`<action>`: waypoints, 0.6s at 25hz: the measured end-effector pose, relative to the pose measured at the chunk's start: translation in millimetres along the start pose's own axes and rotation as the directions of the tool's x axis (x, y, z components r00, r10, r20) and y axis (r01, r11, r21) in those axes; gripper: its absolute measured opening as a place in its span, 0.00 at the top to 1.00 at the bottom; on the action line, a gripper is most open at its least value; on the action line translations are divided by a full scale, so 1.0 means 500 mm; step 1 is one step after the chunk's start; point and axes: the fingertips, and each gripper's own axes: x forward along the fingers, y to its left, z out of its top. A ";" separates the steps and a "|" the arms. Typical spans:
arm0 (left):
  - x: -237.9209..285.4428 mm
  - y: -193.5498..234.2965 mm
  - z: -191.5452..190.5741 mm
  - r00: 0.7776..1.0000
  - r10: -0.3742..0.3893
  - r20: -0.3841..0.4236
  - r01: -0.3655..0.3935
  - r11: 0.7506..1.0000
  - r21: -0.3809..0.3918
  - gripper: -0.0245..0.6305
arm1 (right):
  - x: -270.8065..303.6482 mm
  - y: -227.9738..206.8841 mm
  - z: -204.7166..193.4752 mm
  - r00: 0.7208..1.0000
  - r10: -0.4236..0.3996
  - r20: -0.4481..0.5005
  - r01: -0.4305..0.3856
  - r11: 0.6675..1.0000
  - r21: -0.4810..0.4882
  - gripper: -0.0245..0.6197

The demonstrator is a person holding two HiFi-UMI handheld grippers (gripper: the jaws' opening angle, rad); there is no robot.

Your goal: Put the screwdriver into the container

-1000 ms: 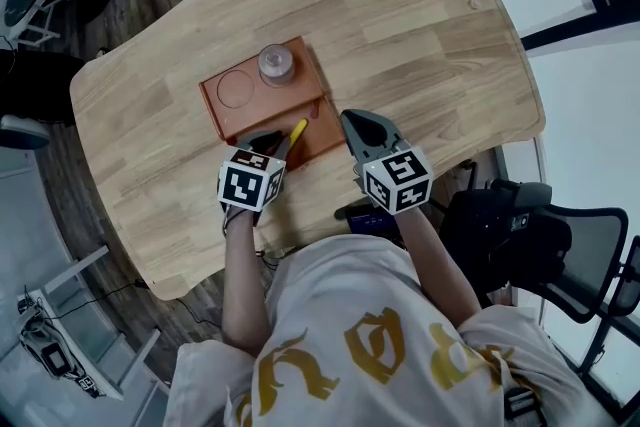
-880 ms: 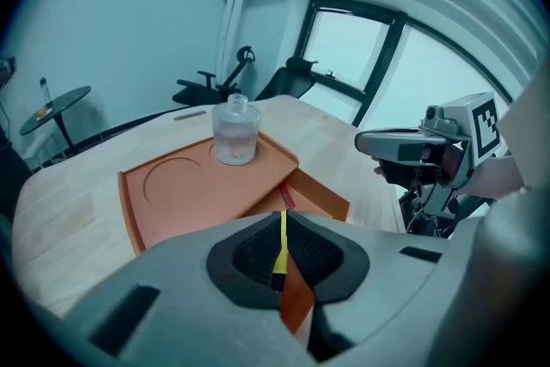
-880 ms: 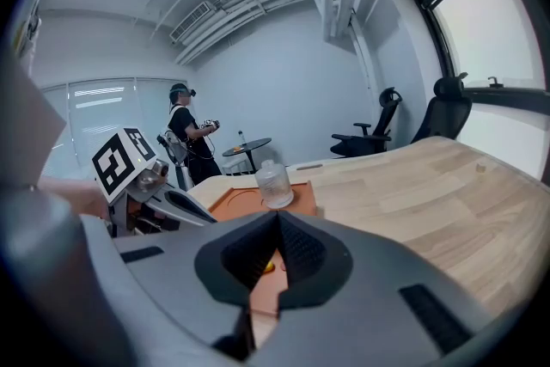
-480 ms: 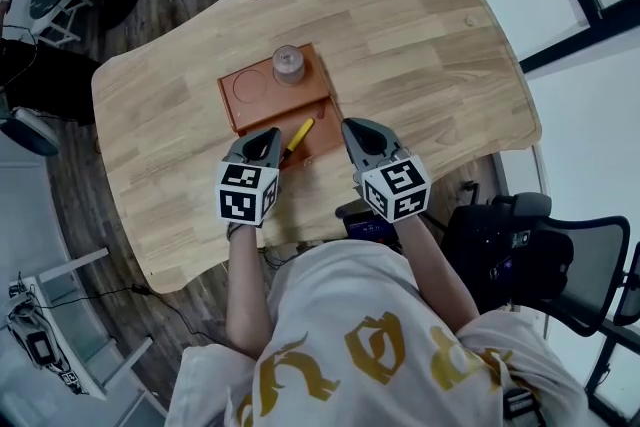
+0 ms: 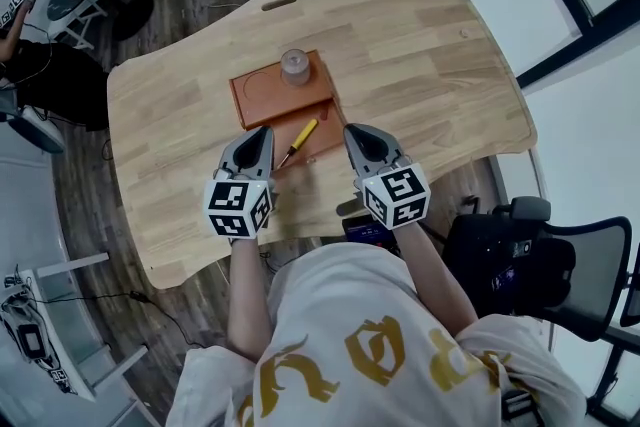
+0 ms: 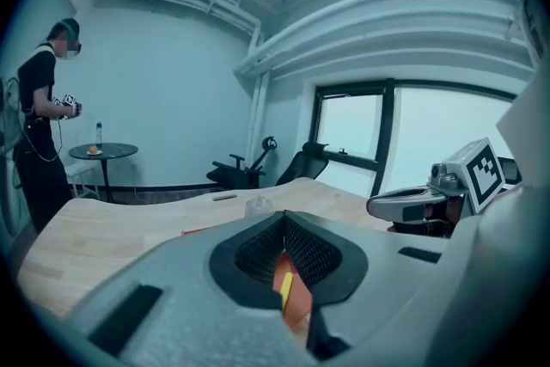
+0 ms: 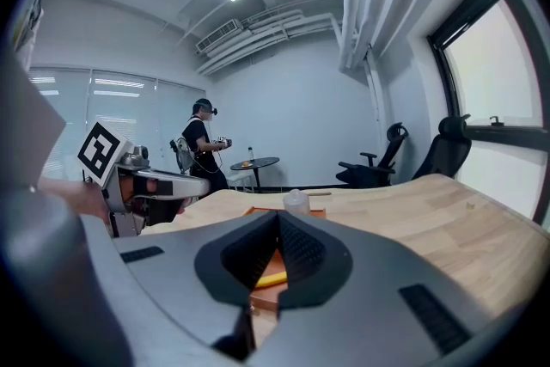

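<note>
A yellow-handled screwdriver (image 5: pixel 300 139) lies in the near compartment of the orange container (image 5: pixel 270 95) on the wooden table. It also shows below the closed tips in the left gripper view (image 6: pixel 284 288) and in the right gripper view (image 7: pixel 271 278). My left gripper (image 5: pixel 262 130) hangs just left of the screwdriver, raised above the table, shut and empty. The right gripper (image 5: pixel 350 129) hangs just right of it, its jaws also closed on nothing. A clear lidded jar (image 5: pixel 294 67) stands in the container's far part.
The wooden table (image 5: pixel 420 65) spreads wide to the right and the left of the container. A black office chair (image 5: pixel 520 260) stands at my right. A person (image 6: pixel 39 133) stands by a small round table (image 6: pixel 103 152) across the room.
My left gripper's jaws, open at the screwdriver a second ago, have shut empty and drawn back and up. The right gripper has risen too. The screwdriver stays in the container.
</note>
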 end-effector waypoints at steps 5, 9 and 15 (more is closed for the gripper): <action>-0.036 -0.011 0.026 0.998 0.006 0.070 -0.005 1.000 -0.002 0.95 | -0.023 0.014 0.025 0.999 -0.008 0.039 0.009 1.000 -0.020 0.95; -0.049 -0.020 0.039 0.995 0.007 0.103 -0.007 1.000 -0.002 0.95 | -0.042 0.012 0.035 0.998 -0.027 0.062 0.029 0.999 -0.035 0.95; -0.060 -0.028 0.041 0.994 0.011 0.113 -0.011 1.000 -0.001 0.95 | -0.064 0.000 0.045 0.993 -0.073 0.093 0.079 0.995 -0.065 0.95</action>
